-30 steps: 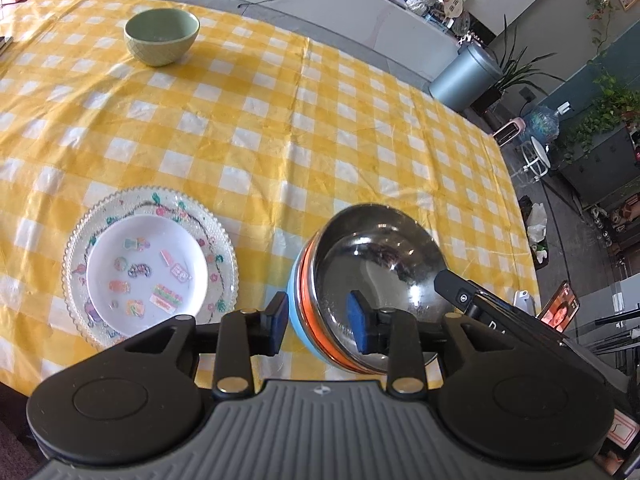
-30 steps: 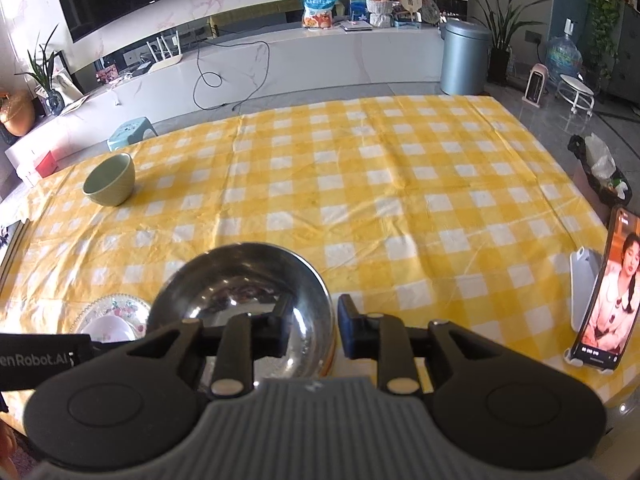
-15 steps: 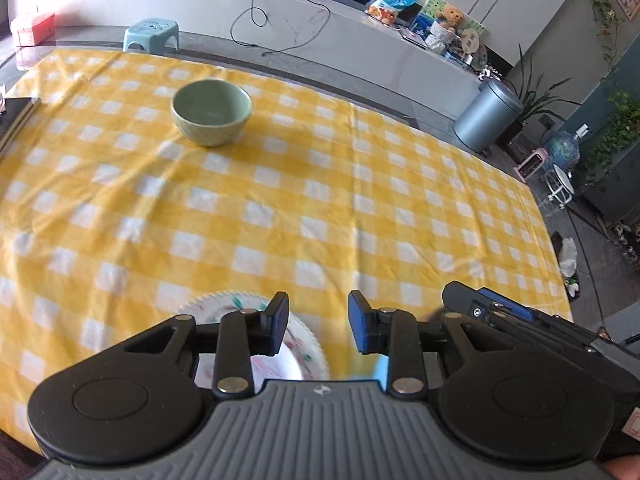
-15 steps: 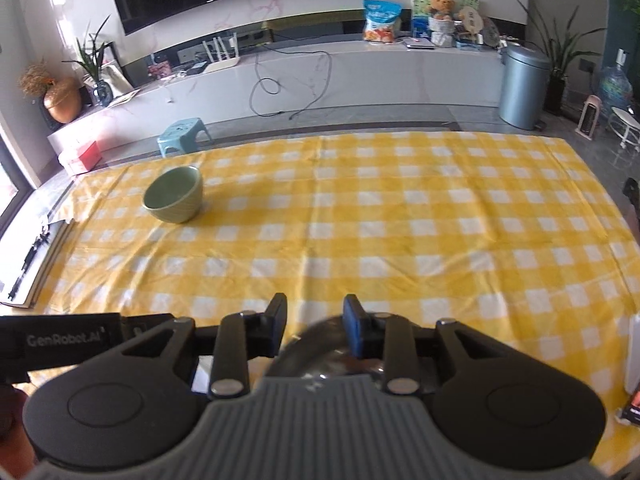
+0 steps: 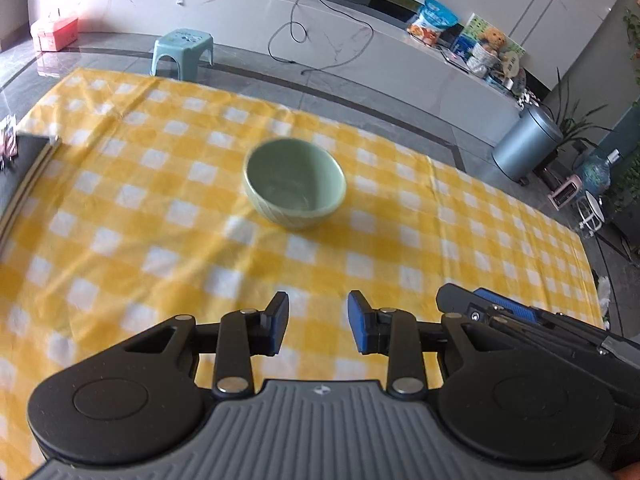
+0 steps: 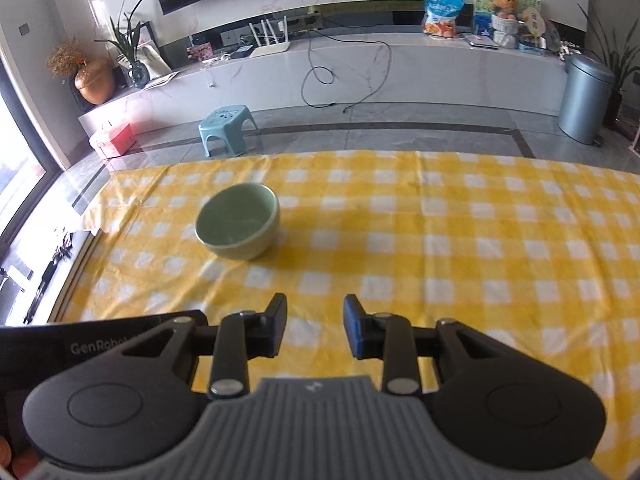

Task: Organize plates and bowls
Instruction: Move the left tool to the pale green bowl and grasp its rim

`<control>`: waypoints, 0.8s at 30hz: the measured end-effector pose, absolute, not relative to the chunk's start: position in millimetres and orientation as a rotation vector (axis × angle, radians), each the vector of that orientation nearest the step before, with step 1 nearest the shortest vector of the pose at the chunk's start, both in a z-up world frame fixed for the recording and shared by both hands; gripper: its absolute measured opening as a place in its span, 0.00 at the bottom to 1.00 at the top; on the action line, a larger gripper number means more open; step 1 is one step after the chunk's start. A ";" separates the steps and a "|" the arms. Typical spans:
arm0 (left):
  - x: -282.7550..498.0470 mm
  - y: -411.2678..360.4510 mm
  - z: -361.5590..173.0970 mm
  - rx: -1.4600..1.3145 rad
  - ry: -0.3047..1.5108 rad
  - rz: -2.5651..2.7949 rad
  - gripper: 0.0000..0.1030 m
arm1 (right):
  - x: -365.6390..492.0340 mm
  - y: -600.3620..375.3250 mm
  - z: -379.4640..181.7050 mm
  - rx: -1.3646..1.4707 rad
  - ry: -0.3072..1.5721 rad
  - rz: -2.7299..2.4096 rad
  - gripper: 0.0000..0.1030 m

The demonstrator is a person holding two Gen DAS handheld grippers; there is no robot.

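Left wrist view: the green bowl [image 5: 295, 188] sits dead ahead of the left claw [image 5: 318, 323]; both claws gape empty, the right claw [image 6: 315, 326] more off-line.

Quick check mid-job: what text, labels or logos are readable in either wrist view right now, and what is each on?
"GenRobot", last letters cut off: on the left gripper's black body, seen from the right wrist.
Snack bag print: too small to read.
Green poster behind the teddy bear: too blurred.
Round sign: unreadable.
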State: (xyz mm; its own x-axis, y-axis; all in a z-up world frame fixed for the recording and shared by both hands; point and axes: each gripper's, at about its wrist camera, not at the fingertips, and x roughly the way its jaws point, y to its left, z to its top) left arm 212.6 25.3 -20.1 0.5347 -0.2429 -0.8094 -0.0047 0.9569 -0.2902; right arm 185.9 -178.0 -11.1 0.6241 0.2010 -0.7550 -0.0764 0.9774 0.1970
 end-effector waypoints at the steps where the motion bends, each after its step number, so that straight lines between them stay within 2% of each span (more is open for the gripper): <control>1: 220.1 29.2 -20.3 -0.268 0.992 -0.141 0.36 | 194.7 -172.4 -11.8 0.150 0.886 0.165 0.29; 14: 309.2 58.4 -51.9 -0.266 0.988 -0.094 0.35 | 299.6 -122.3 -45.0 0.137 0.943 0.165 0.29; 24: 338.6 65.7 -83.3 -0.295 1.029 -0.087 0.34 | 340.3 -112.3 -77.6 0.151 1.006 0.149 0.27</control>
State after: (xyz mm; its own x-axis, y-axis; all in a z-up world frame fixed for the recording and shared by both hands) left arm 338.6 65.7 -83.3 0.5157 -0.2088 -0.8309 -0.0668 0.9571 -0.2819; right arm 340.3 -112.3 -77.6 0.5269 0.1934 -0.8276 -0.0548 0.9795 0.1940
